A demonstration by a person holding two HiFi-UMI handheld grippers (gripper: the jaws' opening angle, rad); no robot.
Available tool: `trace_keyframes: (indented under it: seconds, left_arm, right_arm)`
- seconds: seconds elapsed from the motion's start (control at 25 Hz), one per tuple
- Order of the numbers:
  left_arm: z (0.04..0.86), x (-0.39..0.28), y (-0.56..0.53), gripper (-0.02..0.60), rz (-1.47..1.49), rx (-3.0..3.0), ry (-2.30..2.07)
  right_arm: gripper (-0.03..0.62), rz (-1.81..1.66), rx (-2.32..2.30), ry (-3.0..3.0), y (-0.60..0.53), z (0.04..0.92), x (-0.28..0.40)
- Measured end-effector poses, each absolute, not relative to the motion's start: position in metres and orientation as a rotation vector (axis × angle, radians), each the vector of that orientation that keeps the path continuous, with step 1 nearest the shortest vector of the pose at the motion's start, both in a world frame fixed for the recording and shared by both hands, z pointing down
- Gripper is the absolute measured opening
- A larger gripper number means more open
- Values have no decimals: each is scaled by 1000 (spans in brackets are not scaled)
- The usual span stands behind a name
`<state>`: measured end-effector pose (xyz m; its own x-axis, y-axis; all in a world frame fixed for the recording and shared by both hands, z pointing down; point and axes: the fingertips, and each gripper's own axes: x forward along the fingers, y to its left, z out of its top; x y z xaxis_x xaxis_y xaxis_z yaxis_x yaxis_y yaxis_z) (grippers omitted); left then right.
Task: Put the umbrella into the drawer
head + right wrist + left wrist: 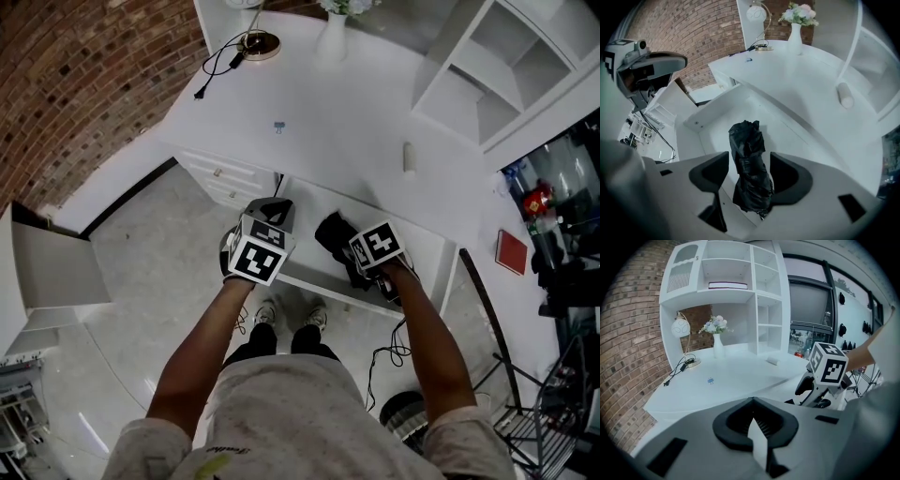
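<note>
A folded black umbrella [749,159] sticks out from between the jaws of my right gripper [750,176], which is shut on it. Its far end points down into the open white drawer [792,136] under the desk. In the head view the umbrella [333,234] hangs over the drawer [319,279], with the right gripper [354,255] at the drawer's front right. My left gripper [272,208] is at the drawer's front left corner. Seen in its own view, the left gripper [754,427] is shut with nothing in it and faces across the white desktop [736,380].
On the desk stand a lamp with a black cable [255,44], a vase of flowers [333,37], a small blue clip [279,127] and a white cylinder [410,157]. A white shelf unit [497,56] stands at the right. A drawer cabinet [225,178] is at the left.
</note>
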<state>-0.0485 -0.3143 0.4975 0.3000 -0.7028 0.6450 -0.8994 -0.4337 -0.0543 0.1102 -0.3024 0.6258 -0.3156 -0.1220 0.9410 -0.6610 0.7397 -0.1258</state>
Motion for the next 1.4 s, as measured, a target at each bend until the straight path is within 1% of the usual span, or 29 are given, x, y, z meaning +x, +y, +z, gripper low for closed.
trace_keyframes:
  seconds: [0.56, 0.76, 1.04, 1.4]
  left_arm:
    - [465, -34, -330, -3, 804, 2354, -1409]
    - [453, -27, -335, -3, 779, 2392, -1400]
    - [441, -26, -335, -3, 768, 2430, -1399]
    - [425, -31, -338, -3, 692, 2426, -1432]
  right_arm:
    - [268, 669, 826, -1954, -312, 570, 116]
    - [230, 658, 927, -2002, -318, 547, 120]
    - [207, 612, 1056, -2109, -325, 505, 114]
    - [153, 545, 1207, -2229, -339, 460, 113]
